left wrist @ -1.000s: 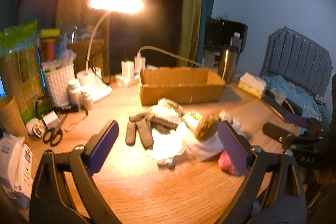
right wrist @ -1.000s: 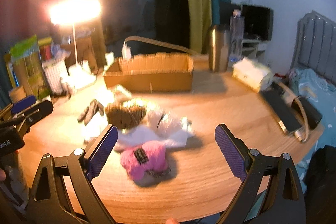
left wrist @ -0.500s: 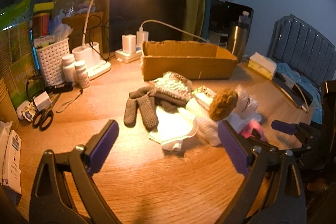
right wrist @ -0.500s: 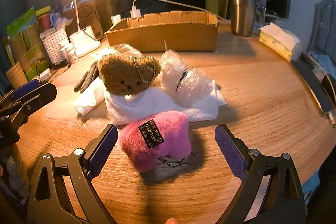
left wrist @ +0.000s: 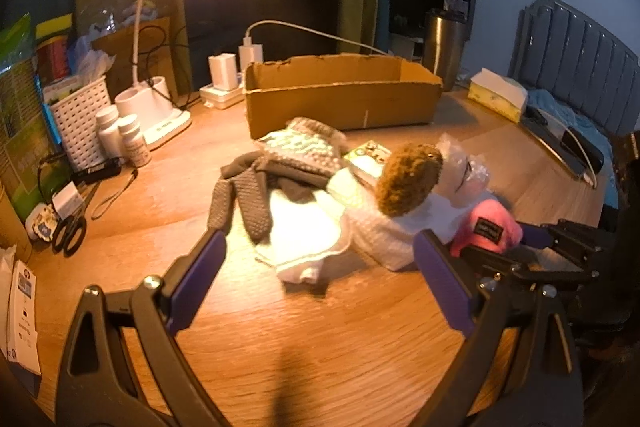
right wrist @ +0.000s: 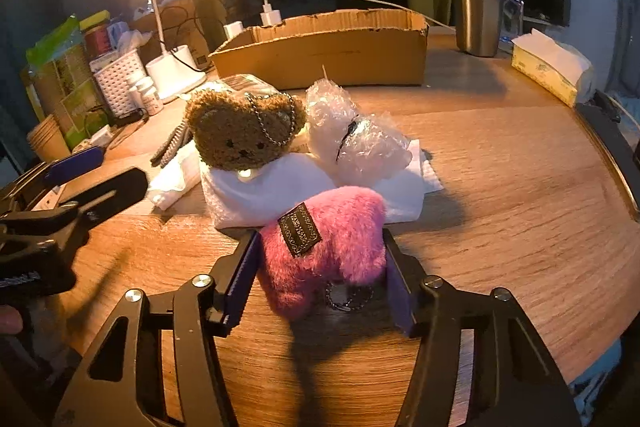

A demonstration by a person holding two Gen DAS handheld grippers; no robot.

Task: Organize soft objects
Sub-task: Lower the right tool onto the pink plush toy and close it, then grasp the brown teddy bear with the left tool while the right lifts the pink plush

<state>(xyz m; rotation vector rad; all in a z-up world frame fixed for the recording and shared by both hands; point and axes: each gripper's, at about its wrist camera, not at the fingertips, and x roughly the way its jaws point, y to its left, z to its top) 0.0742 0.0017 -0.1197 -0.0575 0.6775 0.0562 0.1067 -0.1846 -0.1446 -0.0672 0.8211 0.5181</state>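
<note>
Right wrist view shows the right hand-held gripper [right wrist: 318, 273] with its two purple pads drawn in against either side of the pink plush toy [right wrist: 328, 255] — it looks gripped, though whether the pads are truly squeezing the fur or only touching it is hard to tell. The toy rests on the desk [right wrist: 500, 187] at the near end of the pile, its black label facing up and a small chain under it.

Nothing appears sorted yet. The cardboard box [right wrist: 328, 55] toward the far edge of the desk is the likely destination, and what shows of its inside is bare cardboard, with no soft thing visible in it. Between box and toy lies the rest of the heap: a brown teddy bear [right wrist: 244, 131] with a bead chain, propped on a white folded cloth [right wrist: 264, 191]; a wad of bubble wrap [right wrist: 356, 143] just beside the bear; and, seen better from the left wrist view, grey knit gloves [left wrist: 244, 199] and a patterned knit piece [left wrist: 304, 147] nearer the box.

The left hand-held gripper [left wrist: 320, 287] hangs over the bare near part of the desk with its jaws spread wide and nothing between them, its tips short of the white cloth.

So the work is at its very start — the first item is being taken, and the bear, cloth, bubble wrap, gloves and knit piece all remain to be moved.
</note>
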